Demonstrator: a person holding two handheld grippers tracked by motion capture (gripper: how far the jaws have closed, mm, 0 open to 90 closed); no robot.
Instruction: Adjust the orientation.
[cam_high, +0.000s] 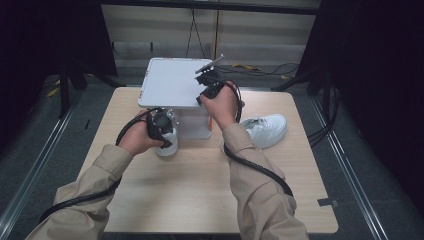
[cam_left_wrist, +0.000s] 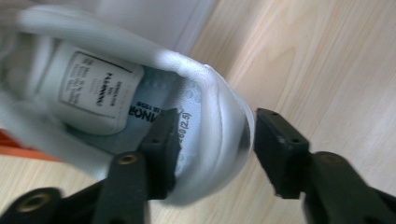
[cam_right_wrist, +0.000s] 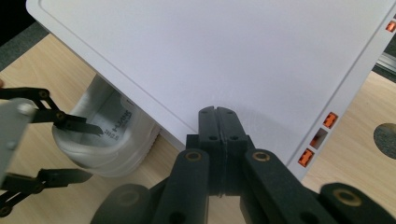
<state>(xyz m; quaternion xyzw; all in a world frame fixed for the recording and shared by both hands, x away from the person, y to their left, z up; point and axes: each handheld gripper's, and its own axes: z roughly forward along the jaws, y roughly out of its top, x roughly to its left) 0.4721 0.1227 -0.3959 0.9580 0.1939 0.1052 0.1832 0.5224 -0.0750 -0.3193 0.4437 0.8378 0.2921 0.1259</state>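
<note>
A white sneaker (cam_left_wrist: 93, 84) stands on the wooden table with its toe under a white shelf (cam_high: 170, 82). My left gripper (cam_left_wrist: 217, 140) is open and straddles the heel: one jaw sits inside the shoe's opening, the other just outside the heel with a small gap. From above, that gripper (cam_high: 167, 140) covers most of this sneaker (cam_high: 167, 149). The right gripper view has the same sneaker (cam_right_wrist: 116, 149) and the left gripper (cam_right_wrist: 81, 151) at its left. My right gripper (cam_right_wrist: 218, 116) is shut on nothing, just above the shelf's flat top (cam_right_wrist: 233, 56), near its front right part (cam_high: 202, 95).
A second white sneaker (cam_high: 267, 129) lies on its own to the right of the shelf, behind my right forearm. Orange fittings (cam_right_wrist: 317, 140) line the shelf's side. The table (cam_high: 200, 195) has open wood in front. Dark curtains and cables surround it.
</note>
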